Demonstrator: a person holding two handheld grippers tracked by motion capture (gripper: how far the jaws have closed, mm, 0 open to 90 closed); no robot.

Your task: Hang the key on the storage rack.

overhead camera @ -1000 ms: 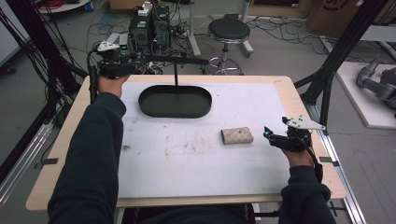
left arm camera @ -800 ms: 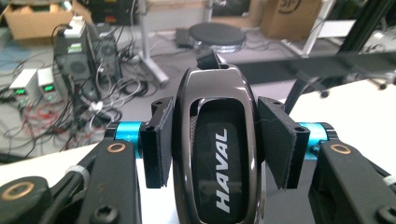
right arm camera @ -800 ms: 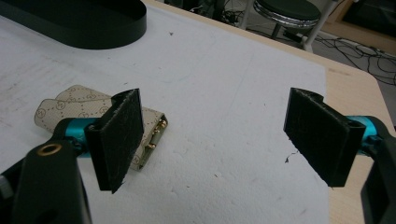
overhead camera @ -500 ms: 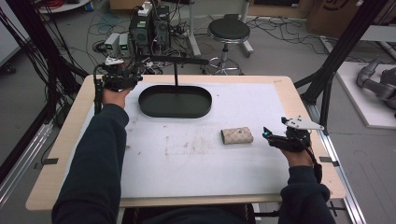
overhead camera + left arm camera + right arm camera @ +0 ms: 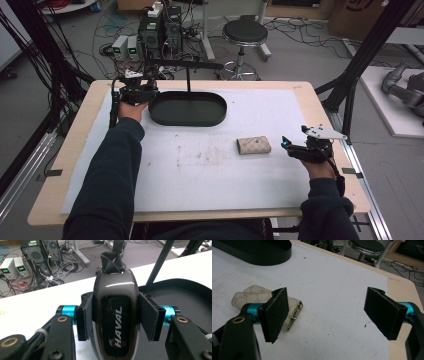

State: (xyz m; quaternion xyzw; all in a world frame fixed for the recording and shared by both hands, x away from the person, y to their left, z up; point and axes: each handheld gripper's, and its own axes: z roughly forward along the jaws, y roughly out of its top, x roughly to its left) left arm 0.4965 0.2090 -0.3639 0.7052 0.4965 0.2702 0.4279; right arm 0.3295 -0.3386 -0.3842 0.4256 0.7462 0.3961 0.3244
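Note:
My left gripper [image 5: 145, 92] is shut on a glossy black key fob [image 5: 112, 312] marked HAVAL, its pads pressing on both sides. A dark strap sticks out of the fob's far end. This gripper hovers at the left end of a black oval tray [image 5: 187, 119], which carries a thin T-shaped stand [image 5: 188, 82]. A beige patterned key pouch [image 5: 253, 145] lies on the white mat to the right of centre. My right gripper [image 5: 286, 143] rests just right of the pouch [image 5: 252, 297], open, with nothing between its pads [image 5: 274, 313].
A white mat [image 5: 210, 170] covers most of the wooden table [image 5: 75, 150]. Black frame posts [image 5: 357, 70] stand at the right corner. Power supplies [image 5: 127, 47], cables and a stool [image 5: 245, 32] sit on the floor beyond the far edge.
My left gripper has come down and toward the tray's left end, still holding the key fob. The right gripper and the pouch have stayed put.

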